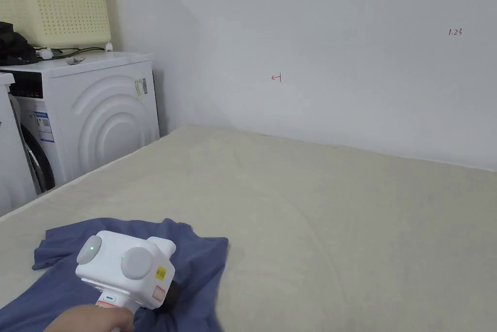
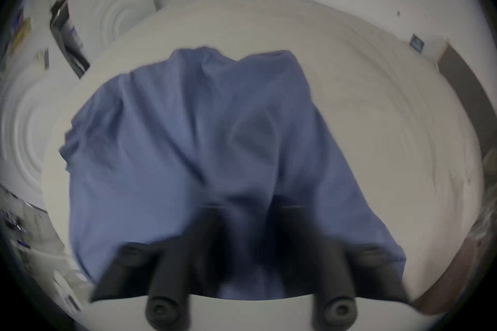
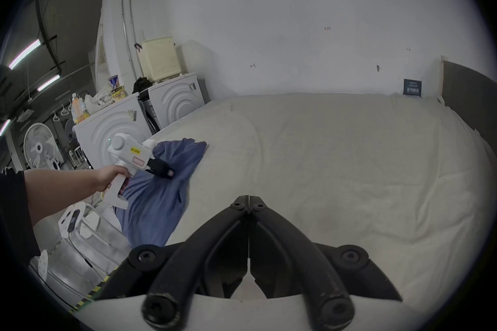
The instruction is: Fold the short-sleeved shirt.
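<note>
The bed [image 1: 339,211] carries the blue shirt [image 1: 204,260] bunched at its near left corner, hanging over the edge. The left gripper [image 3: 164,171] has its fingers clenched on shirt cloth, likely to drag it flat. The right gripper [image 3: 248,199] hovers with fingers closed on nothing.

**Colours and patterns on record**

Short-sleeved shirt [image 1: 204,260]: plain slate blue, no print. Bed cover [image 1: 339,211]: plain cream-beige. Left hand-held gripper [image 3: 164,172]: white body, yellow tag, black jaws. Right hand-held gripper [image 3: 249,198]: black jaws. Washing machines [image 1: 97,119]: white, raised concentric arcs. Wall [image 1: 339,32]: white, small red marks.
</note>
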A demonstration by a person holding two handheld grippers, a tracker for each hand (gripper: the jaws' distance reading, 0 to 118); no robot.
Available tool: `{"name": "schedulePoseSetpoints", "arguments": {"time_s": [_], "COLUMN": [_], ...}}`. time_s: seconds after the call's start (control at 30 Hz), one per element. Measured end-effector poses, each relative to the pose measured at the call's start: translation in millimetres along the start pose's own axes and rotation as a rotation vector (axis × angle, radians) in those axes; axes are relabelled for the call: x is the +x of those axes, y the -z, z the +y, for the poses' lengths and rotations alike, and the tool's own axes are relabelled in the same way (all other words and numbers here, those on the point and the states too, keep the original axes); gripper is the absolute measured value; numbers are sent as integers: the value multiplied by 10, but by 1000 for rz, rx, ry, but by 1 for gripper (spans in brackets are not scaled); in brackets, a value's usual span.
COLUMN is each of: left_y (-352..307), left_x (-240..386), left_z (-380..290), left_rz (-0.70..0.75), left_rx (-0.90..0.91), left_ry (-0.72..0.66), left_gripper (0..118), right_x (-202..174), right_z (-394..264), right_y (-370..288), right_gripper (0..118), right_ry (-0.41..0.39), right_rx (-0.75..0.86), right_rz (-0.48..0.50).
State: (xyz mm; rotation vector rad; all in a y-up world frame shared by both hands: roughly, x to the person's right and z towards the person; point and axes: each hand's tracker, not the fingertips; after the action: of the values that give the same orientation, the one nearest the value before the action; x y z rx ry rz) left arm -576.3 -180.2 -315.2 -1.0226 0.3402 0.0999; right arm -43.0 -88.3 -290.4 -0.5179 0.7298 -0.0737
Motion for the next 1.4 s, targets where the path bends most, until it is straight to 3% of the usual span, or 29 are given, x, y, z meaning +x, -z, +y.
{"name": "schedulePoseSetpoints", "arguments": {"time_s": [0.2,0.4,0.57,0.67,0.77,0.93,1.1,1.2,1.4], "left_y": [-481,-1481,-2559,-3224,-3791,-4277,-3981,-3437,-1719], "left_x": [-39,-321,-326,-37,500,1722,2913,3625,4812], "left_z": [-129,-41,60,225,383,688,868,892,772], "left_rz": [1,48,48,-40,-107,-397,-641,-661,-730], "left_rx": [71,218,439,570,677,743,667,593,155], "left_ry": [-42,-68,-105,-27,144,253,327,398,369], "left_gripper": [7,7,6,6,6,6,6,6,6], "right_x": [39,79,144,239,326,498,700,859,1251], "right_z": [104,260,399,437,494,517,395,293,142], "right_y": [-126,-355,-638,-804,-972,-1298,-1617,-1807,-2003], "right_gripper": [0,0,0,0,0,0,0,0,0], "right_ry": [16,11,11,-3,9,61,90,100,135], "right_rx": [4,63,132,171,198,257,331,379,335], "right_rz": [-9,-2,3,-26,-49,-75,-147,-231,-350]}}
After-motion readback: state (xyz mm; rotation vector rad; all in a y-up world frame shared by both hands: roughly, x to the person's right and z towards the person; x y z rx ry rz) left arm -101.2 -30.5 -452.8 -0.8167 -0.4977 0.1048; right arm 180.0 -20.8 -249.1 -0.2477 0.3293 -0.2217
